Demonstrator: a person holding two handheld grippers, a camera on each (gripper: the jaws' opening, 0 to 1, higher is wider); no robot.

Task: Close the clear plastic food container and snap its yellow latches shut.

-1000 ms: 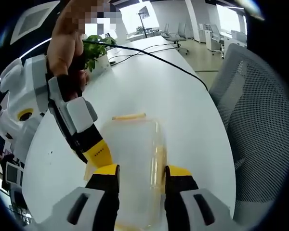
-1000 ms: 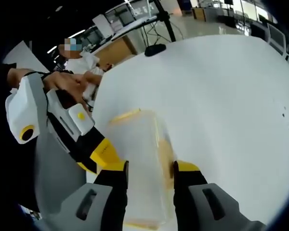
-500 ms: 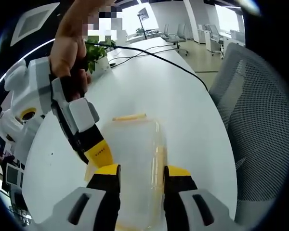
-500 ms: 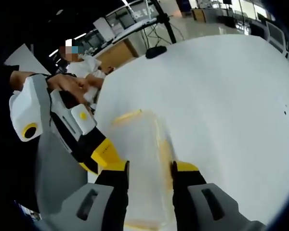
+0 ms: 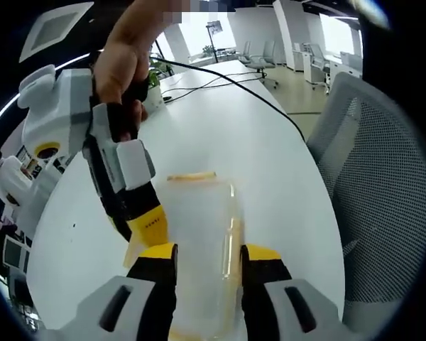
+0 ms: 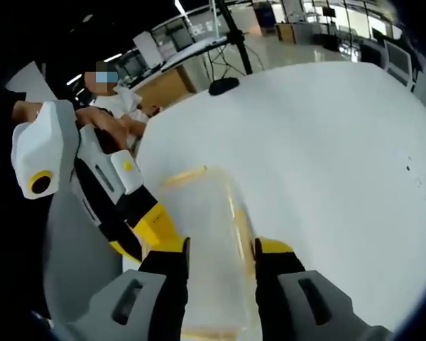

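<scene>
White table [image 5: 270, 149] all around, with an office chair [image 5: 383, 185] close by, and the clear box [image 5: 199, 241] lies flat on the table between both my claws. My left claw [image 5: 202, 259] has its two tips spread wide on either side of the box, and my right claw [image 6: 219, 254] is spread the same way. I see a yellow latch [image 5: 190, 175] at the far end and I think it is not snapped down yet. If I push too hard on one side, the box could slide away or the lid could pop up.
</scene>
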